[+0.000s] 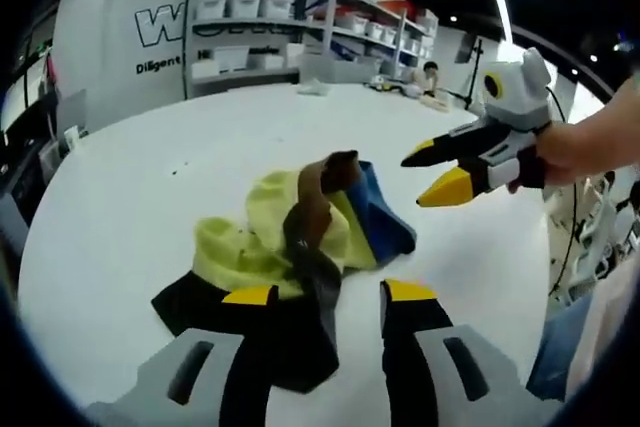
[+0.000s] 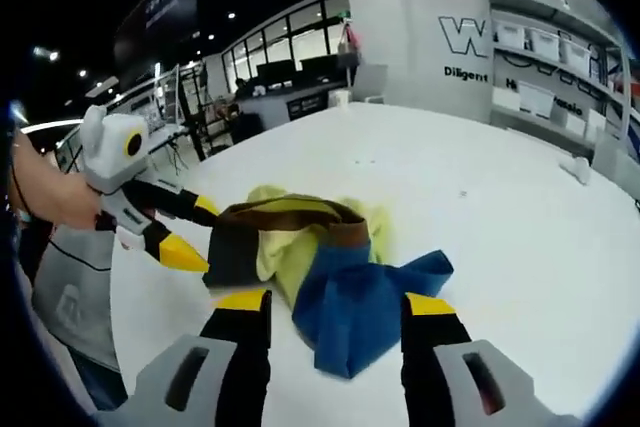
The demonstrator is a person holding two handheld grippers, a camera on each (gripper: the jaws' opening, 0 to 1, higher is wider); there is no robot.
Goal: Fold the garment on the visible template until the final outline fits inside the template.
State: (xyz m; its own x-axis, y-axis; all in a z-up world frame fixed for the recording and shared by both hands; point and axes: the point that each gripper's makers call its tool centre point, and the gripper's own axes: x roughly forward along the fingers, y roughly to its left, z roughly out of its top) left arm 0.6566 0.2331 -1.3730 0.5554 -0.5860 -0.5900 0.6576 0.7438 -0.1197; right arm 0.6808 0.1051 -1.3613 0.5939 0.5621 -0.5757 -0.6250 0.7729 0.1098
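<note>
1. Garment [image 1: 300, 232] lies in a crumpled heap mid-counter [image 1: 130, 197]: yellow, blue, brown and black panels bunched over each other. No template outline can be made out on the white top.
2. Left tool [image 1: 325, 294]: jaws wide, nothing between them, tips just at the black edge of the heap.
3. Right tool [image 2: 337, 302]: jaws wide, empty, straddling the blue flap [image 2: 355, 312], prob. not gripping yet.
4. Step in hand, my guess: pre-fold, i.e. picking up edges to spread the heap flat. Folding not begun.
5. Next move calls for each tool to pinch a separate outer edge (black side, blue side) and pull apart, w/o dragging the garment off toward the counter rim.
6. Room: counter is bare all round the heap, plenty of space to spread. Shelves [image 1: 270, 27] w/ bins stand well apart.
</note>
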